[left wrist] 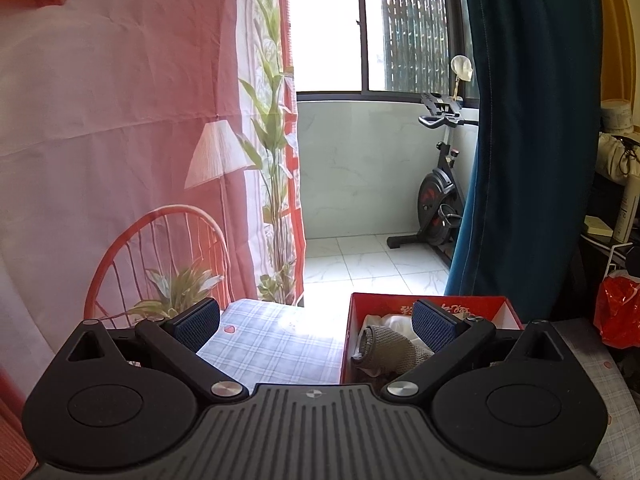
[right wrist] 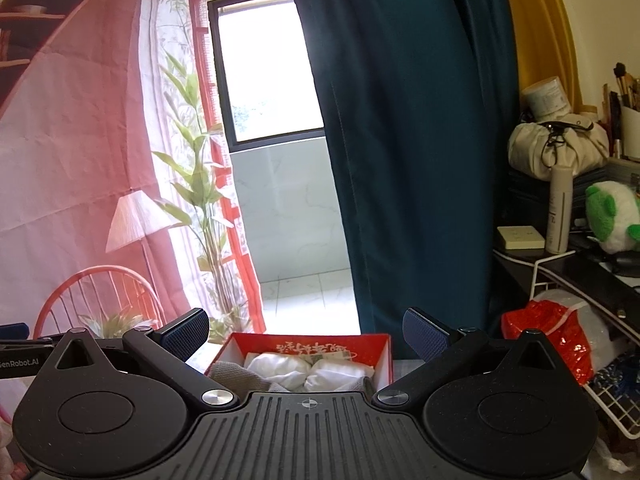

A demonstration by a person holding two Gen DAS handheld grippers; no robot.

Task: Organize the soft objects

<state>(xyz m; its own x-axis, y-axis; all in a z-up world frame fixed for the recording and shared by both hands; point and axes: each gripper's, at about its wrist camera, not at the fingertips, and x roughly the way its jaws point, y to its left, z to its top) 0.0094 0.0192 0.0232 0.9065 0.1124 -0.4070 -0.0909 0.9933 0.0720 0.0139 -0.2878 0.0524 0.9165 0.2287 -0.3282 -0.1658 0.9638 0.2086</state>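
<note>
Cloths: white bundles (right wrist: pixel 308 368) and a grey knit (left wrist: pixel 390 346) lie in the red box (right wrist: pixel 380 356) on the bench (left wrist: pixel 272 344); my left hand-held gripper (left wrist: pixel 316 326) and right hand-held gripper (right wrist: pixel 306 336) gape wide, empty.

Daylight pours through the window (left wrist: pixel 326 28) ahead of me and blows it out white. It glares off the checked tablecloth (left wrist: pixel 276 344). The room stays dimmer, edges bend with fisheye, focus is sharp.
</note>
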